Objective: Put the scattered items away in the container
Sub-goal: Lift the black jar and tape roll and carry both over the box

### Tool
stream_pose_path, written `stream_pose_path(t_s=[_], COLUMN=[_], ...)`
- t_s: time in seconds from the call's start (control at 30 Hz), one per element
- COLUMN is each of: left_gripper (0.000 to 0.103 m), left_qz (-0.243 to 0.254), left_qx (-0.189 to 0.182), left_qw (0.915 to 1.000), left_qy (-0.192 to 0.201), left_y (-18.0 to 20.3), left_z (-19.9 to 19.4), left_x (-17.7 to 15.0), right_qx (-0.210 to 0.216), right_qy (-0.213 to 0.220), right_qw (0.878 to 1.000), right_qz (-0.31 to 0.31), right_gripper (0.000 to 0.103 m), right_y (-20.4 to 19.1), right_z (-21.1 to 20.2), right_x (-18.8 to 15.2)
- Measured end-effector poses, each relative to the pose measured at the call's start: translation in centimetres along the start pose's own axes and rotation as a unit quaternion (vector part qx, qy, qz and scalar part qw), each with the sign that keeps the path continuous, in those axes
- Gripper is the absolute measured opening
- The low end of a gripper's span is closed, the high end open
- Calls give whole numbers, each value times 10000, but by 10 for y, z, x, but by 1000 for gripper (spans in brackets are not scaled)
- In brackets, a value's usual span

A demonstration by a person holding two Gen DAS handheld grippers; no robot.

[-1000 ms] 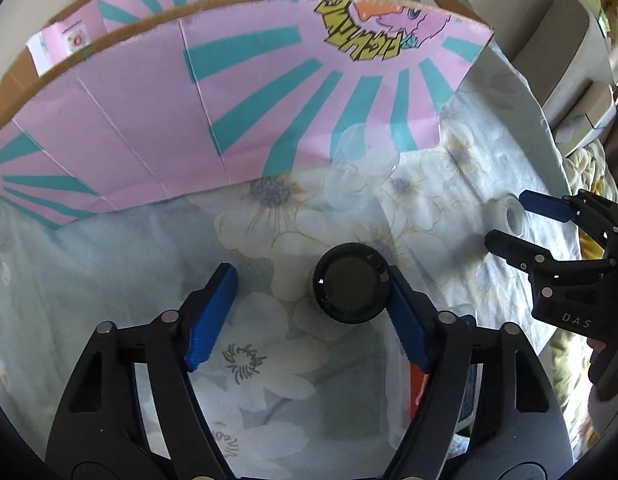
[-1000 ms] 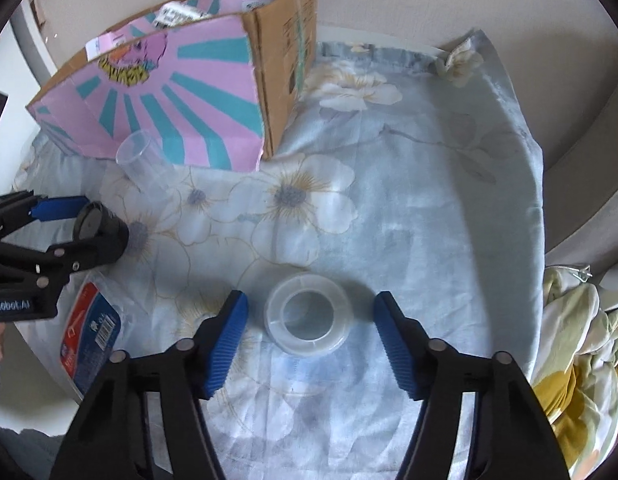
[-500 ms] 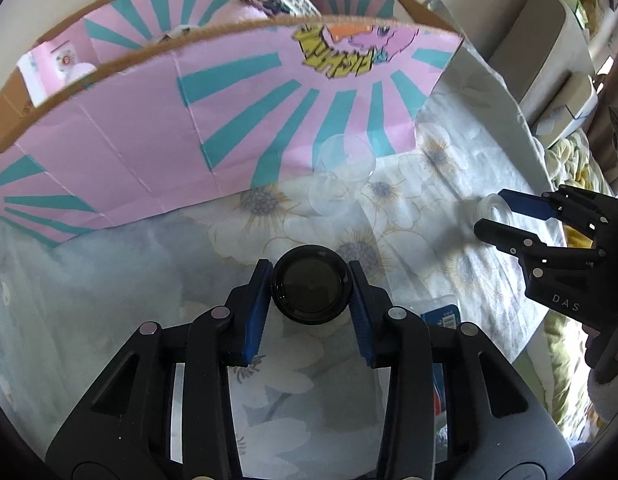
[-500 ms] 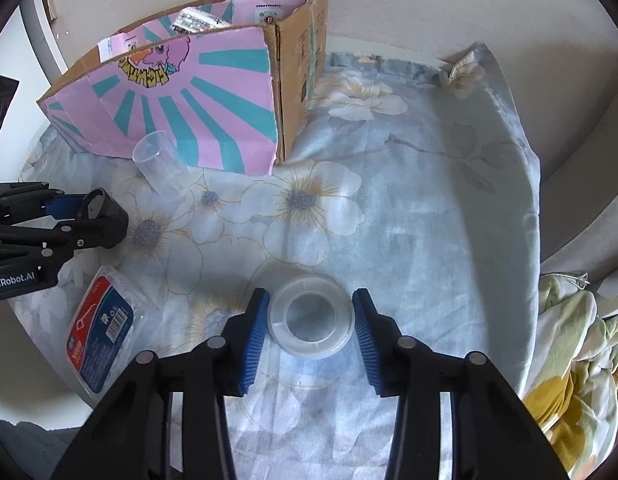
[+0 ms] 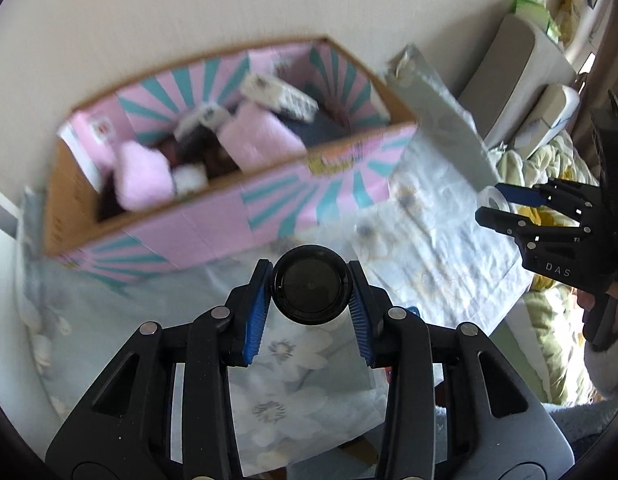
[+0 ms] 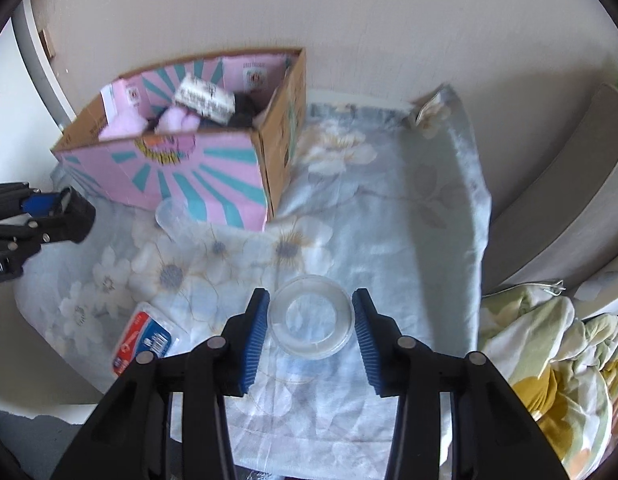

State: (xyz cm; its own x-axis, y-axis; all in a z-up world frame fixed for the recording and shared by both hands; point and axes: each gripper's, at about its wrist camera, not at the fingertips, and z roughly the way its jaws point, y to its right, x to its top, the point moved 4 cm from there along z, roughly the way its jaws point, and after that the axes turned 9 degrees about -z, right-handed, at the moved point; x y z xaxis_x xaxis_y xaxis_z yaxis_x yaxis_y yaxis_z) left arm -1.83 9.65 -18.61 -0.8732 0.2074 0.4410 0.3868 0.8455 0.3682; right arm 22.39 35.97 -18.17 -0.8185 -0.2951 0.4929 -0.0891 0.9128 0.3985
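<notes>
On the far left of the right wrist view, your left claw (image 6: 55, 210) grips a black round cap (image 6: 79, 216), glossy plastic, blue ribbed pads tight on both sides. Next to it the cardboard box (image 6: 213, 184), pink with teal rays outside, raw brown at the edges, holds soft pink pieces and a white printed roll (image 6: 205, 100). In front of the box a clear cup (image 6: 171, 216) lies on its side on the floral cloth (image 6: 389, 220), thin and wrinkled, covering the table. Near the cloth's front-left edge lies a flat red-and-blue blister pack (image 6: 143, 342). Centre: your right claw (image 6: 309, 322) holds a clear tape roll (image 6: 311, 316), a translucent ring, pads on both sides. Far right, rumpled bedding (image 6: 549, 360).

In the left wrist view, the same cap (image 5: 309, 284) sits clamped in your left claw (image 5: 309, 290), with the box (image 5: 213, 220) beyond it, and your right claw (image 5: 505, 208) with the roll (image 5: 491, 202) at right.

Changes: a second ago both claws were wide around cap and roll on the cloth; now both are narrow and gripping, both items lifted clear, and the box interior is visible from above. Frames blurred.
</notes>
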Motion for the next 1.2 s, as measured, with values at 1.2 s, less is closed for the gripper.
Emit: stream_pose_path(t_s=[1.2], left_gripper=[34], left_qz=[-52], left_qx=[227], left_qw=[9997], left_qy=[14], left_y=[-112], left_z=[-14], left_x=[124], right_qx=[1238], right_qy=[203], right_qw=[9844], right_qz=[-1236], right_gripper=[39], right_y=[-112], right_z=[5], right_x=[200])
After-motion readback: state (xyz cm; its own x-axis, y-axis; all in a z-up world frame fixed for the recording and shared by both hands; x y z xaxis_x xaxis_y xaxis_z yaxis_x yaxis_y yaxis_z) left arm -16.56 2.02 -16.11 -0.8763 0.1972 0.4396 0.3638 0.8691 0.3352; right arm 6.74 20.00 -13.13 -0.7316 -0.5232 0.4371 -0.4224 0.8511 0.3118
